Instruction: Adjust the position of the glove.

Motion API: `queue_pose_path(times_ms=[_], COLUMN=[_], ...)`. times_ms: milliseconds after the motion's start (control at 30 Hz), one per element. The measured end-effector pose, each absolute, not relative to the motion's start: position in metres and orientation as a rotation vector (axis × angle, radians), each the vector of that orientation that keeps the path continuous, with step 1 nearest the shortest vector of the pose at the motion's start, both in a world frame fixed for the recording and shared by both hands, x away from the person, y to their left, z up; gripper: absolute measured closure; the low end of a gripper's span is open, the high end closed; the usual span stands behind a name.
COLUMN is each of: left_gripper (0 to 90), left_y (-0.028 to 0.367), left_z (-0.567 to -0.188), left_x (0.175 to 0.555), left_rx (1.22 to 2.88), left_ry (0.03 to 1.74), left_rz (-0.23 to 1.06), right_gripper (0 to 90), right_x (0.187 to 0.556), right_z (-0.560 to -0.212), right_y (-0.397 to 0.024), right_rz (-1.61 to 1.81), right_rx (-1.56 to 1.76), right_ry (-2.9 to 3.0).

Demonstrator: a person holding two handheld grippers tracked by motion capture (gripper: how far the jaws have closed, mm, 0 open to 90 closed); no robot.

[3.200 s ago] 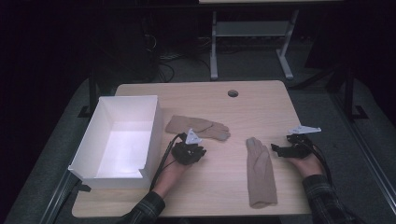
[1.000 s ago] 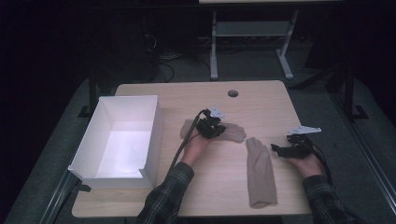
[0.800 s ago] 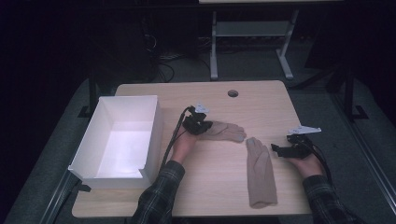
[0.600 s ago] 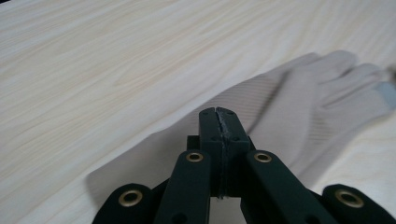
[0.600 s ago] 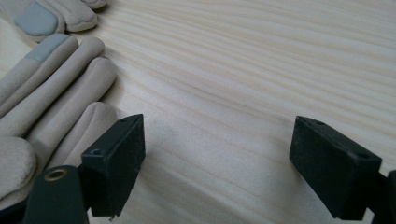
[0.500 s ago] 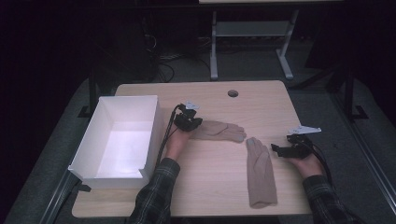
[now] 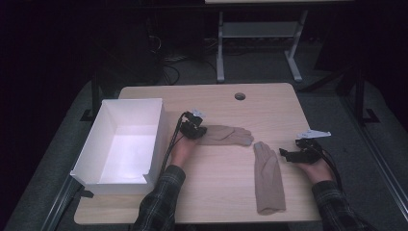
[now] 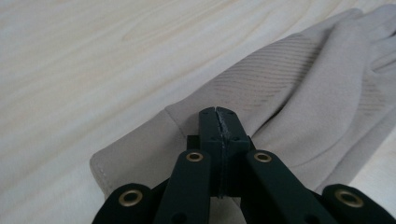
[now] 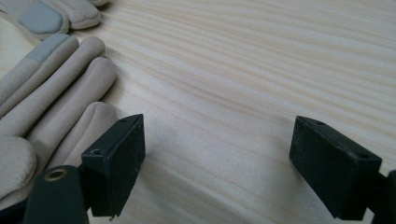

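Observation:
A beige glove lies flat across the table's middle, fingers pointing right. My left gripper is at its cuff end. In the left gripper view its jaws are shut and the tips rest on the glove near the cuff; whether fabric is pinched between them I cannot tell. A second beige glove lies lengthwise, fingers pointing away. My right gripper sits on the table just right of it, open over bare wood, with that glove's fingers beside one jaw.
A white open box stands at the table's left side, close to my left hand. A round cable hole is near the far edge. A metal stand is on the floor beyond the table.
My left gripper has slid left along the first glove, from its middle to its cuff end, jaws shut throughout. The glove has barely shifted. The right gripper has stayed still.

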State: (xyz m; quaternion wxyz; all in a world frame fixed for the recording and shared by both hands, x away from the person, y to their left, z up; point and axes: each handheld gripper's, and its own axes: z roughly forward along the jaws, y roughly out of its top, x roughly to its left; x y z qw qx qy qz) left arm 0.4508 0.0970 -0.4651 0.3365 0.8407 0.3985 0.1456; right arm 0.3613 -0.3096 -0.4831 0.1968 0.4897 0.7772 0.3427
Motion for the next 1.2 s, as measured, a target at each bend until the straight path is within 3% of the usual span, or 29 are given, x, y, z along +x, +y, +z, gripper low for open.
queue_pose_path(times_ms=[600,1200], left_gripper=[89.5,89.5], left_y=[0.102,0.096], left_z=[-0.46,-0.459], left_x=[0.399,0.343], left_rx=[2.239,2.308], left_ry=[1.03,0.843], left_rz=[0.314,0.181], right_gripper=[17.8,17.8], right_x=[0.361,0.361], right_z=[-0.483,-0.483], right_y=[-0.309,-0.309], right_rz=[0.96,0.96], right_rx=[1.37,1.371], right_ry=[2.177,2.177])
